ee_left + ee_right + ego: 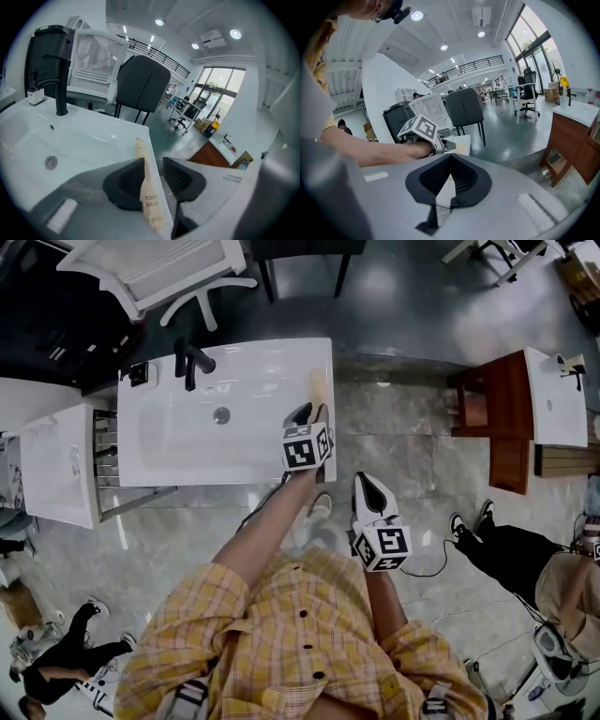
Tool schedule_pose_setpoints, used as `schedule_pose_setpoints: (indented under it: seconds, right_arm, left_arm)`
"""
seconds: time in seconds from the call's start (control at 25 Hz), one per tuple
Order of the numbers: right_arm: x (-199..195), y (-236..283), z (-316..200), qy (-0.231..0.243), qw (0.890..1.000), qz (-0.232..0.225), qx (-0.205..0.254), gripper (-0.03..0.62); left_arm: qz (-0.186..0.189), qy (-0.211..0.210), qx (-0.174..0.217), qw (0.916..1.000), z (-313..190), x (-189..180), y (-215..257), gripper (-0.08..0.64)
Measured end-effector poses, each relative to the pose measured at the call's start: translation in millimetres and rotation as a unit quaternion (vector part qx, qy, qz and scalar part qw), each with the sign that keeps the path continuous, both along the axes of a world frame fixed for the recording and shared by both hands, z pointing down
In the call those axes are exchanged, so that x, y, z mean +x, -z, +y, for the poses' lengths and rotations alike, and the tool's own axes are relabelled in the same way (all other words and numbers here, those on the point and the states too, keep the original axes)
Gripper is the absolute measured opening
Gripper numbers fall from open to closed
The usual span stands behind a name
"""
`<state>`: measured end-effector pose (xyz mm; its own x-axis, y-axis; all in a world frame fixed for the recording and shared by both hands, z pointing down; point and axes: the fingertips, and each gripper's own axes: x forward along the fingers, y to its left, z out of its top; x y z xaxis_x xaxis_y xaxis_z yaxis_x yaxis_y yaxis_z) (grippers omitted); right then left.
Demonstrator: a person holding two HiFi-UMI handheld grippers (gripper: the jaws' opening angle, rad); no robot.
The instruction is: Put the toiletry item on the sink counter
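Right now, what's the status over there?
Left gripper open around toothbrush packet. Packet on sink counter, right edge. Right gripper shut, empty. Nothing in the way.

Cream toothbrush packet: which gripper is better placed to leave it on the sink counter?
Left. The left gripper has the cream toothbrush packet between its parted jaws over the white sink counter; the right gripper, jaws together, hangs short of it.

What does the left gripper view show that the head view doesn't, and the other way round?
Only the left gripper view: the words TOOTH BRUSH on the toothbrush packet, lying between the left gripper's parted jaws, plus ceiling lights and windows. Only the head view: the person's yellow checked shirt and the right gripper, held over the floor. Both: the white sink counter, its black tap and drain, and the packet at the counter's edge.
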<state>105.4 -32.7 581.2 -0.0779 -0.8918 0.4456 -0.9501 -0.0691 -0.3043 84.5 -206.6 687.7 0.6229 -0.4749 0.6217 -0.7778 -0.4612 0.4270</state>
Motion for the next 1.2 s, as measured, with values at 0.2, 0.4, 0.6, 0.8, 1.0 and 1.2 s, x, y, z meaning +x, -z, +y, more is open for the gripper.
schedule_pose_setpoints:
  seconds: [0.2,0.4,0.6,0.8,1.0,1.2]
  right_arm:
    - [-0.5,10.4,-7.5,0.009,1.000,0.004,0.015,0.000]
    - [-3.3,19.1,-10.9,0.020,0.999,0.008,0.023,0.000]
    - [-6.4,27.5,-15.5,0.031,0.999,0.008,0.035,0.000]
    - [-9.2,39.4,-18.8,0.036,0.998,0.007,0.049,0.000]
    - [-14.3,48.9,-19.0,0.038,0.998,0.002,0.057,0.000]
    - [-15.7,60.1,-21.9,0.046,0.996,0.005,0.070,0.000]
  left_arm:
    - [0.004,-0.012,0.018,0.9998,6.1,-11.4,17.6,0.123]
    - [0.025,-0.002,0.008,0.9996,14.4,-26.8,34.3,0.097]
    - [0.046,0.014,0.007,0.9988,18.3,-41.8,53.2,0.047]
    - [0.043,0.003,0.036,0.9984,21.9,-54.3,73.1,0.009]
    - [0.034,-0.023,0.085,0.9956,34.8,-63.9,91.9,-0.002]
    - [0.031,-0.039,0.134,0.9898,46.0,-72.6,114.8,-0.002]
